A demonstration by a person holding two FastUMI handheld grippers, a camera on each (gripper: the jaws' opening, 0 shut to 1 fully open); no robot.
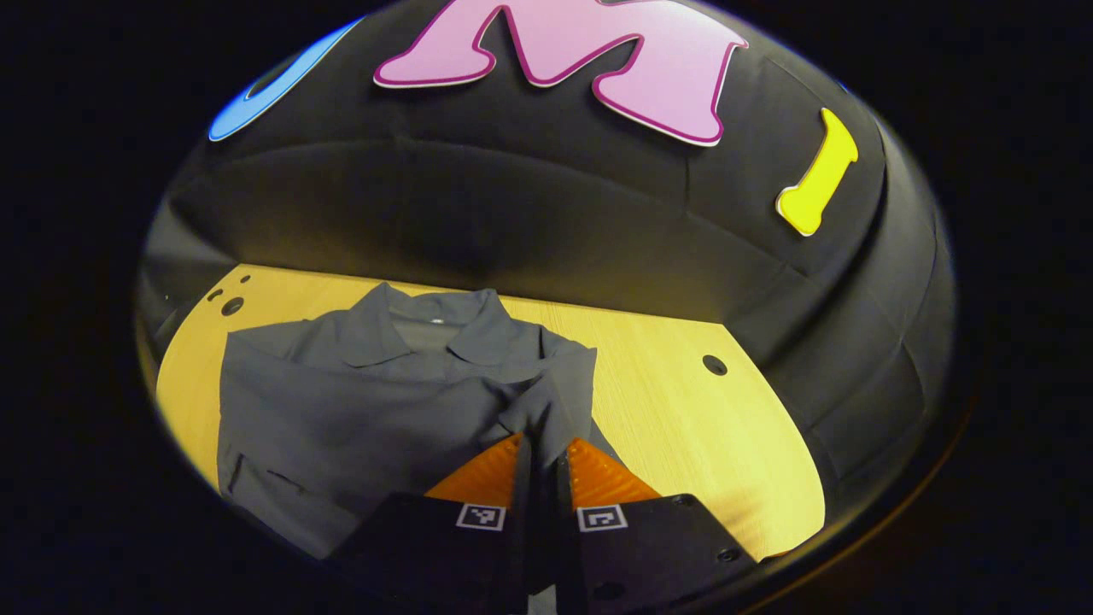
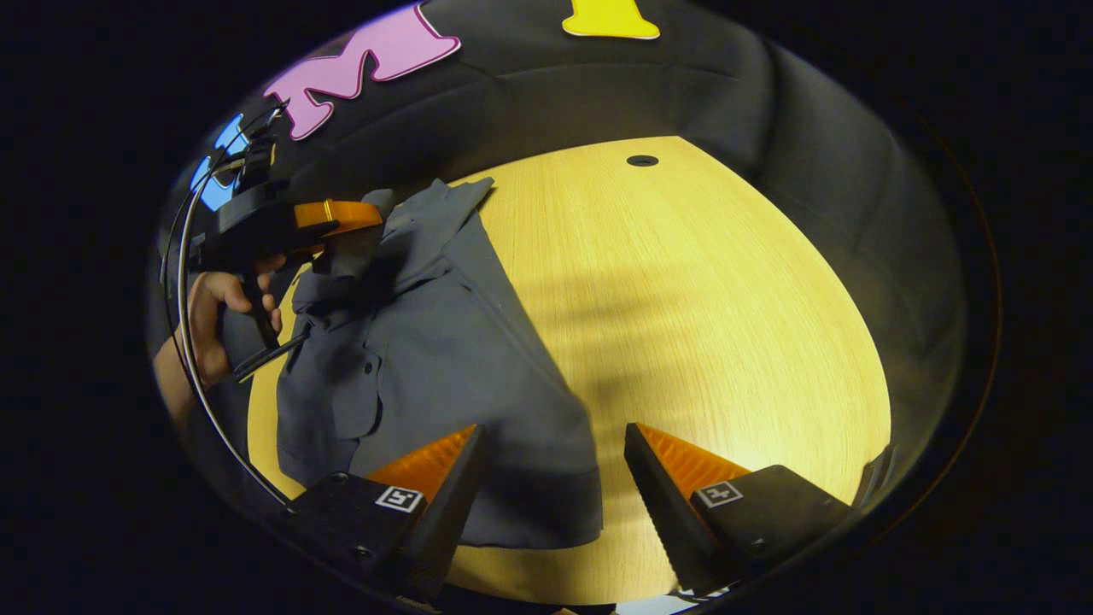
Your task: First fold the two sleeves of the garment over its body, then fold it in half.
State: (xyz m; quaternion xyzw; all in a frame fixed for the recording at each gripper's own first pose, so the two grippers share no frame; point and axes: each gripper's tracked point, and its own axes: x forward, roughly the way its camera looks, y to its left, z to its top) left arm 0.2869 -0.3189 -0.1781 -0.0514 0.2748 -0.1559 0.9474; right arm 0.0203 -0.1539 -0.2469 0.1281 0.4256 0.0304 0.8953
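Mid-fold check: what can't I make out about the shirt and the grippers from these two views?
- Left gripper view: the left gripper is shut on a shirt fold; its own fingers hide how much cloth is pinched.
- Left gripper view: the shirt's lower hem is cut off by the edge.
- Right gripper view: the right gripper is open; the shirt's far side is hidden behind the hand.

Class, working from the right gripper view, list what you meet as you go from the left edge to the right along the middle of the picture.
A person's hand holding the left gripper → the dark grey shirt → bare wooden table → the black cloth wall.
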